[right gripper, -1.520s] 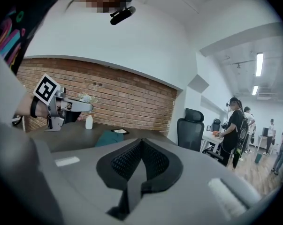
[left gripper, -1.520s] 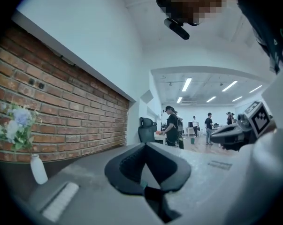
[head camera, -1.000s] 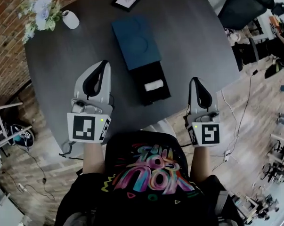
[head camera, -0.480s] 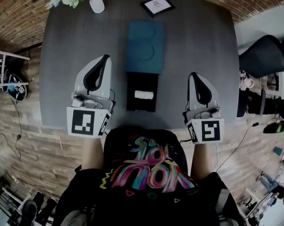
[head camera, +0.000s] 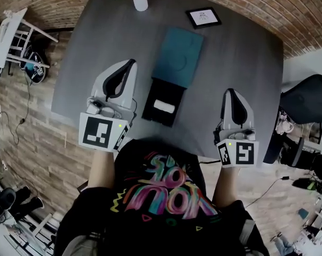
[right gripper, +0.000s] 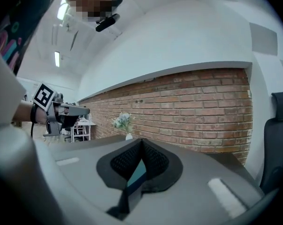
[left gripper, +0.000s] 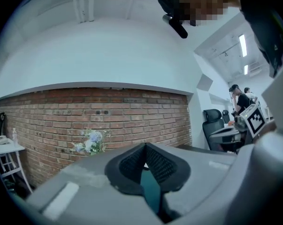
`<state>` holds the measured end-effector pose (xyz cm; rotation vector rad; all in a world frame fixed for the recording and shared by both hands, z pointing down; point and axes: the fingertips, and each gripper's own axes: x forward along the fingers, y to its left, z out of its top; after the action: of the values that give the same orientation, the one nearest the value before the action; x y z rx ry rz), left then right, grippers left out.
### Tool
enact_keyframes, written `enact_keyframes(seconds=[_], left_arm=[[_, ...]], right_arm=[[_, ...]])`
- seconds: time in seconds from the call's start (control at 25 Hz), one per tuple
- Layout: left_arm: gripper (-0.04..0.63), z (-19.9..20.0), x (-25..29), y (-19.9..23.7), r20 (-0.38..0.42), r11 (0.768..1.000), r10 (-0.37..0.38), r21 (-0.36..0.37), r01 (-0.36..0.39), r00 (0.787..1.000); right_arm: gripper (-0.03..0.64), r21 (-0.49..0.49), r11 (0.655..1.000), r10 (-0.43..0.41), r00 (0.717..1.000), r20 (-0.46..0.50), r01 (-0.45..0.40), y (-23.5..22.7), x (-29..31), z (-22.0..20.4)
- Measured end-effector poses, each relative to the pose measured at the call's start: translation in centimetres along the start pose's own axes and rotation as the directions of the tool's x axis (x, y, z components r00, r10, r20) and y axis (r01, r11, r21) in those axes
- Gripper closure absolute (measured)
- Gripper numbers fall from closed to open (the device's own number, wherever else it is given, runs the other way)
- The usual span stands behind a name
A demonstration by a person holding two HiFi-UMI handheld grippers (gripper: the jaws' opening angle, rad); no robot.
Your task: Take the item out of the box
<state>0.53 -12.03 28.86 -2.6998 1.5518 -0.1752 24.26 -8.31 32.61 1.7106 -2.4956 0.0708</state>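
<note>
Left gripper [left gripper: 145, 149]: we log the jaws clenched tip to tip, nothing between them.
Right gripper [right gripper: 141, 144]: likewise closed and empty.
Both are held over the near side of the dark table [head camera: 235, 52].
Item [head camera: 164, 106]: one, white, oblong. It may be a roll or a wrapped packet; we cannot settle which. It lies in the black tray [head camera: 171, 89] of the open box, between the two grippers, to the right of the left tips and nearer the person. Its long axis runs across the tray.
We judge the left gripper the nearer.
Count: two grippers, one tray, one teal cover [head camera: 178, 56] abutting its far end, one vase of flowers [head camera: 141, 0], one framed card [head camera: 203, 17].
</note>
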Motion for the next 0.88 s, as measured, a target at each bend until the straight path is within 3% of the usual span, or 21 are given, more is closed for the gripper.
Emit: enact_keyframes(seconds=[0.36, 0.88], left_arm=[[0.595, 0.7, -1.0, 1.7, 0.015, 1.0, 0.014, 0.028, -0.015, 1.0], [0.594, -0.2, -1.3, 2.7, 0.033, 1.0, -0.007, -0.015, 0.008, 0.999]], right_arm=[[0.617, 0.0, 0.999, 0.039, 0.999, 0.009, -0.039, 2.4, 1.5, -0.1], [0.615, -0.061, 0.989, 0.13, 0.99, -0.051, -0.133, 5.5, 3.3, 0.0]])
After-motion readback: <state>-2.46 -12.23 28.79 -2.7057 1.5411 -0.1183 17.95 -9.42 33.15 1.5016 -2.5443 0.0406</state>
